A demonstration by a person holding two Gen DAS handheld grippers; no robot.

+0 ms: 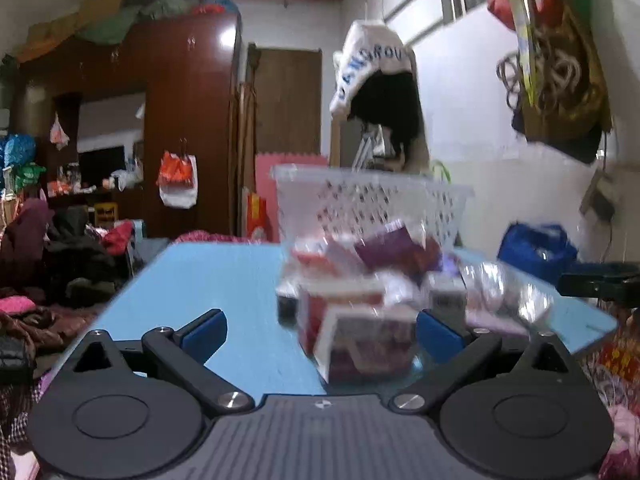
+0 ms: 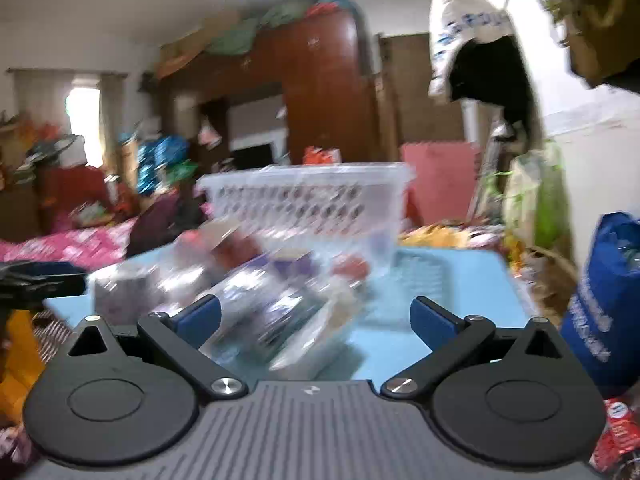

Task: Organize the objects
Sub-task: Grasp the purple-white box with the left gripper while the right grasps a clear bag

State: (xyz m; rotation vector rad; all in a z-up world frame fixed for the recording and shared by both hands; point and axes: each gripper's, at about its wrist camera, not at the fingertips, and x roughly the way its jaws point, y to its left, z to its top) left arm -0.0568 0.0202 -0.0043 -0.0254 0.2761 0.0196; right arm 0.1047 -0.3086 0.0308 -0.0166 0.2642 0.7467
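Both the left gripper (image 1: 320,330) and right gripper (image 2: 316,320) have jaws apart. Blurred boxes in clear wrap (image 1: 360,312) sit ahead on the blue surface (image 1: 208,276), a white perforated basket (image 1: 372,196) beyond them.

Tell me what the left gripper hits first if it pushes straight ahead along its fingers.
Most likely the clear bag of small boxes, lying on the blue table just beyond the open left gripper. The white basket stands behind it. Blur leaves depth uncertain.
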